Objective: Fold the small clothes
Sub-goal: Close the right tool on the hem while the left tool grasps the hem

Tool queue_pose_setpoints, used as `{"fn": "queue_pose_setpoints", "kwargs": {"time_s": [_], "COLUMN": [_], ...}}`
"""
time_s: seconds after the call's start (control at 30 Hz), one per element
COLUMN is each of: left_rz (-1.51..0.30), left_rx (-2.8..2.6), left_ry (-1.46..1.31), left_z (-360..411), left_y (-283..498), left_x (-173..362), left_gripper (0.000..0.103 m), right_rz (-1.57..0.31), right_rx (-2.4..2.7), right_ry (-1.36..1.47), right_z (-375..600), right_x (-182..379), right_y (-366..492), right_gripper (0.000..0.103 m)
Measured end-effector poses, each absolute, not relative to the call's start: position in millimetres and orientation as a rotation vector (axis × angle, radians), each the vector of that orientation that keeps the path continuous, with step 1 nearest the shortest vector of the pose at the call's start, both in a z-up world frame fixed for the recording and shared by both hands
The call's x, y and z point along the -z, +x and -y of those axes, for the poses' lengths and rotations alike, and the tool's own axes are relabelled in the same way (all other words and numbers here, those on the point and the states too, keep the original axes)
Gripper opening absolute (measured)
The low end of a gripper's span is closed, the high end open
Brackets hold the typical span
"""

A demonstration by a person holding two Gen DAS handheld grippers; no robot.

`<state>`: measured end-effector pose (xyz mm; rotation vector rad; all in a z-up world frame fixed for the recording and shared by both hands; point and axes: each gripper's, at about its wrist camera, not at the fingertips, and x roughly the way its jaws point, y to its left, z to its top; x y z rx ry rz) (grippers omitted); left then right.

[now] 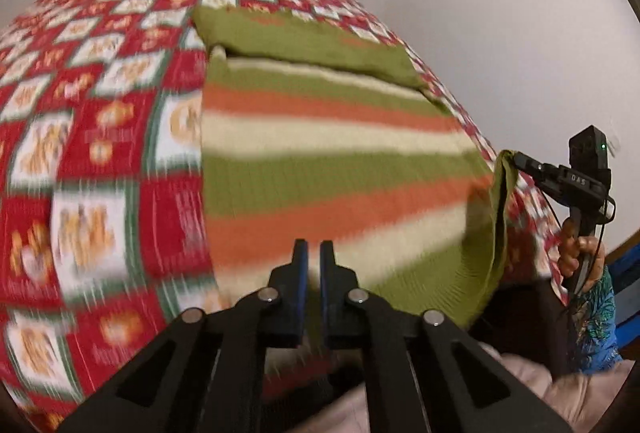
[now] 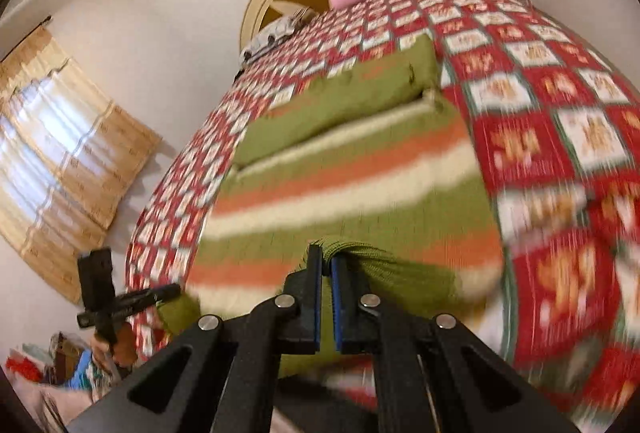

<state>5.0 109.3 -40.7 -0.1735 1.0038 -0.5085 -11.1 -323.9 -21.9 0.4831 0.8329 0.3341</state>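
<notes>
On a quilt-covered bed (image 1: 100,161), the left gripper (image 1: 314,249) and right gripper (image 2: 326,253) each pinch a corner of the striped sweater (image 1: 328,137), fingers closed tight on its green hem.

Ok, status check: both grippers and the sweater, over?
Left hand-held gripper shut on striped sweater hem. Right hand-held gripper shut on green hem corner. Sweater flat on patterned bedspread, far end already folded. Nothing in the way.

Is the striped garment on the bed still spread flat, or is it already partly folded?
Partly folded. The striped garment has its far green part doubled back over the stripes, and both near corners are pinched up by the left gripper and right gripper.
</notes>
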Motion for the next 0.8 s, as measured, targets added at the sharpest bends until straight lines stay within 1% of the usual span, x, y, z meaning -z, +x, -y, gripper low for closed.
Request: {"fn": "queue_pose_setpoints", "kwargs": {"time_s": [0.13,0.2,0.3,0.33,0.37,0.4,0.43,0.47,0.5,0.6,0.8], "left_rz": [-0.977,-0.968,-0.925,-0.918,-0.906,-0.888,-0.876,-0.862,-0.857,-0.883,-0.893], "left_rx": [0.423,0.377,0.461,0.492,0.53,0.561,0.571,0.58,0.598,0.652,0.649], "left_ry": [-0.192,-0.176,-0.101,-0.082,-0.052,-0.008,0.019,0.045,0.057,0.048,-0.021], "left_z": [-115,-121,-129,-131,-136,-141,-143,-147,-150,-146,-117], "left_y": [53,69,63,58,51,40,36,29,21,12,29], "left_x": [42,42,32,30,27,25,24,24,27,37,57], "left_gripper": [0.005,0.005,0.006,0.009,0.02,0.037,0.047,0.062,0.064,0.064,0.063], "right_rz": [-0.843,-0.873,-0.908,-0.913,-0.91,-0.895,-0.888,-0.881,-0.878,-0.872,-0.869], "right_rx": [-0.246,-0.195,-0.122,-0.119,-0.119,-0.123,-0.124,-0.125,-0.126,-0.126,-0.113], "right_ry": [0.474,0.477,0.418,0.412,0.409,0.41,0.411,0.414,0.417,0.432,0.405], "right_z": [332,336,337,337,338,338,340,340,341,341,335], "right_x": [33,49,69,73,76,78,79,79,80,81,79], "right_y": [32,50,61,61,60,55,54,52,51,53,50], "right_gripper": [0.003,0.003,0.003,0.003,0.003,0.003,0.003,0.003,0.003,0.003,0.004]}}
